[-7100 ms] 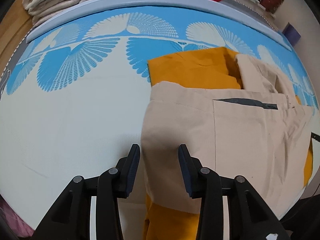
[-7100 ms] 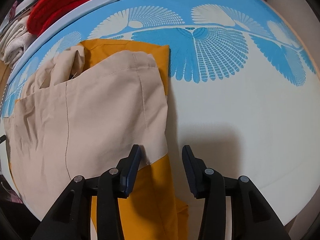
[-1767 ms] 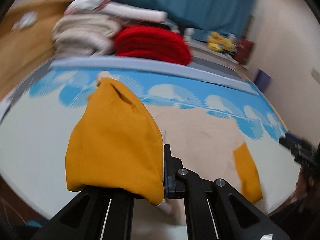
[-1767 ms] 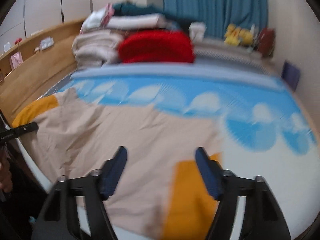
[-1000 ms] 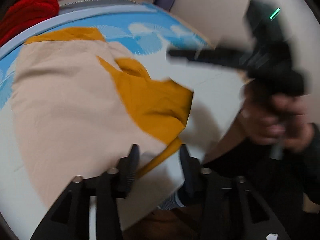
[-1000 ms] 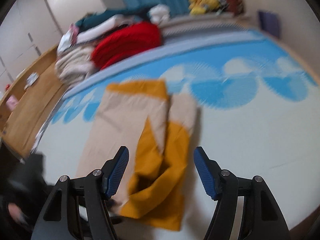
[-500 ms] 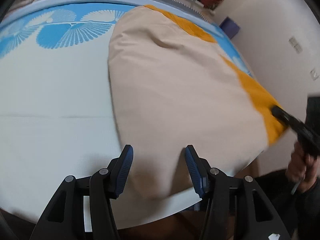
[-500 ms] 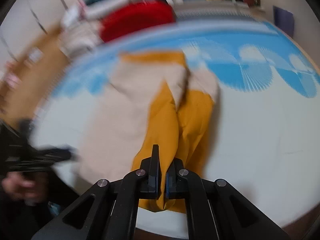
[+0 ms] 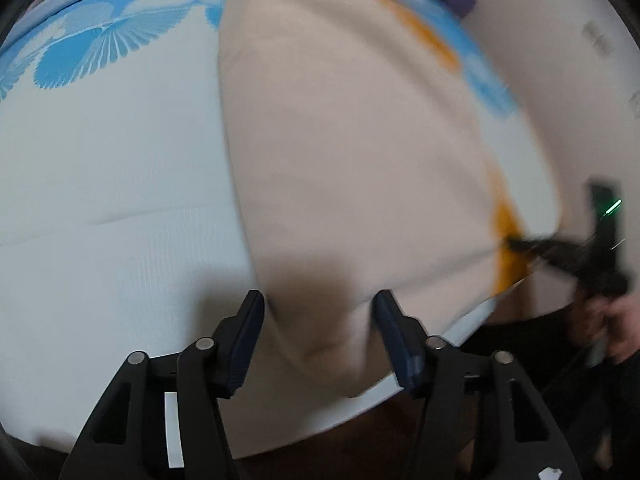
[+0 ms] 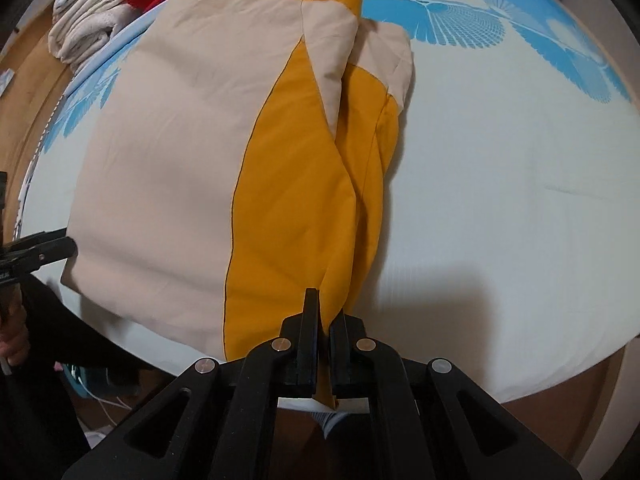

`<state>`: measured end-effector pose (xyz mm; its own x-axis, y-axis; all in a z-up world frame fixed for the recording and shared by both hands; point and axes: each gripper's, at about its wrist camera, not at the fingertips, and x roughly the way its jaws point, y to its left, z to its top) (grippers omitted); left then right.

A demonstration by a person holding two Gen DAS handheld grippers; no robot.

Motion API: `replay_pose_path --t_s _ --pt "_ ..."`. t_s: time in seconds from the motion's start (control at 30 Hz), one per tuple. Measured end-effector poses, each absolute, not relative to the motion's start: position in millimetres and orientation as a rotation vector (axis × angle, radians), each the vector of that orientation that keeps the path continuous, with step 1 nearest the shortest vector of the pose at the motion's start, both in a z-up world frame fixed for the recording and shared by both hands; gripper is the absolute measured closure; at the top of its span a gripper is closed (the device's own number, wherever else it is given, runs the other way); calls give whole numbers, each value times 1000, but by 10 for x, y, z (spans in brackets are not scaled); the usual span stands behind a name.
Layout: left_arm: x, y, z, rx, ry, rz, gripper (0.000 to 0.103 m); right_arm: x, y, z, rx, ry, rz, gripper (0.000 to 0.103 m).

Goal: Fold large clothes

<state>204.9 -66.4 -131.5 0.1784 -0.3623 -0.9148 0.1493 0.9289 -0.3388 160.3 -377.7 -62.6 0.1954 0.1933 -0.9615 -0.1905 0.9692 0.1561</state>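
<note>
Pinching the near orange edge of the garment (image 10: pixel 168 152), the right gripper (image 10: pixel 324 320) is clamped tight on the cloth. The left gripper (image 9: pixel 318 334) has just been opening, its jaws apart astride the garment's beige corner, seemingly not pressing it. Beyond, the garment lies spread on the bed (image 10: pixel 500 168), with folded laundry (image 10: pixel 86 20) behind it.
</note>
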Motion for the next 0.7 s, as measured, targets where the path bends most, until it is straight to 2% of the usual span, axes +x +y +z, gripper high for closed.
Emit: replay_pose_path --t_s 0.1,0.17,0.2,0.3,0.43,0.7 --pt "2085 -637 -1455 -219 1383 -331 48 1655 -3840 -554 64 1340 291 90" --pt "2079 -682 -1417 -189 1369 -344 50 1691 -3898 -329 111 1234 286 86" --pt "2071 -694 -1421 -179 1367 -347 50 1728 -3904 -232 126 1182 288 79" --pt "2070 -723 -1439 -191 1375 -351 49 2011 -3936 46 195 1021 288 45" --pt "2079 -597 -1477 -218 1380 -357 49 2580 -3856 2 292 1008 294 44" --pt "2046 -421 -1502 -251 1378 -363 47 3724 -3820 -493 485 1064 264 45"
